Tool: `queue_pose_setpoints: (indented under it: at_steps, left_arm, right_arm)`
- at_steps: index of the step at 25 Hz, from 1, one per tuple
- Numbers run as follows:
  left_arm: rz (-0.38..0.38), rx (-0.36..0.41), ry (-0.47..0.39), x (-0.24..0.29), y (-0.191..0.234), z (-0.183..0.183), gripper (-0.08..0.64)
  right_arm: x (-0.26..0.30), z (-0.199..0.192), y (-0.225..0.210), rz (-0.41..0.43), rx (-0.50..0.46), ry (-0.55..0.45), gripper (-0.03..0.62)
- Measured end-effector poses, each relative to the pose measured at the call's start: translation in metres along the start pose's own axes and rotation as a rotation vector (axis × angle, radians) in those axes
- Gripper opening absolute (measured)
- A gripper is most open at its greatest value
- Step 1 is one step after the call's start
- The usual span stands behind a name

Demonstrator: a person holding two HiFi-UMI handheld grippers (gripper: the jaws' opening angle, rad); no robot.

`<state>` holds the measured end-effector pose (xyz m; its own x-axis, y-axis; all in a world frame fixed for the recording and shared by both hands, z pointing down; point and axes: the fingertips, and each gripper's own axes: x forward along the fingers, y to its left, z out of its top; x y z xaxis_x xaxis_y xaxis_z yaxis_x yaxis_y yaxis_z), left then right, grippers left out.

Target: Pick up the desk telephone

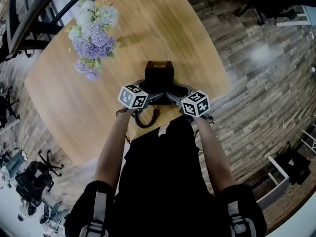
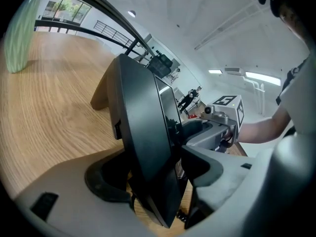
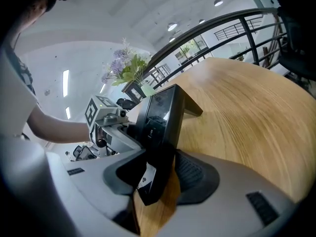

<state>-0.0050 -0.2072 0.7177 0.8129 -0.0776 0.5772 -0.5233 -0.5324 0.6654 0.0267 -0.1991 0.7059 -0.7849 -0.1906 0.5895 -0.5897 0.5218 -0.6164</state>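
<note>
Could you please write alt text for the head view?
The left tool and right tool clamp a black desk telephone near the edge of a wooden table. Purple and white flowers stand to its left.

Round wooden table, light grain. A bouquet of lilac and white flowers stands on it at eleven o'clock. Black railing beyond at ten. Grey plank floor at three. Office chairs at eight.

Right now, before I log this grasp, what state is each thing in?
desk telephone, clamped from both sides by the two grippers.
left gripper, shut on the desk telephone's left side.
right gripper, shut on its right side.
flowers, upright on the table, apart from both grippers.
</note>
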Motion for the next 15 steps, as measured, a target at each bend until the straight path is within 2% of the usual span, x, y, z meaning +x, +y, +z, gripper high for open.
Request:
queue_pose_setpoints:
  at_steps: [15]
  left_arm:
    - [-0.022, -0.052, -0.019, 0.0017, 0.0020, -0.0014, 0.305]
  right_arm:
    - [0.0022, -0.0009, -0.0022, 0.038, 0.076, -0.034, 0.176]
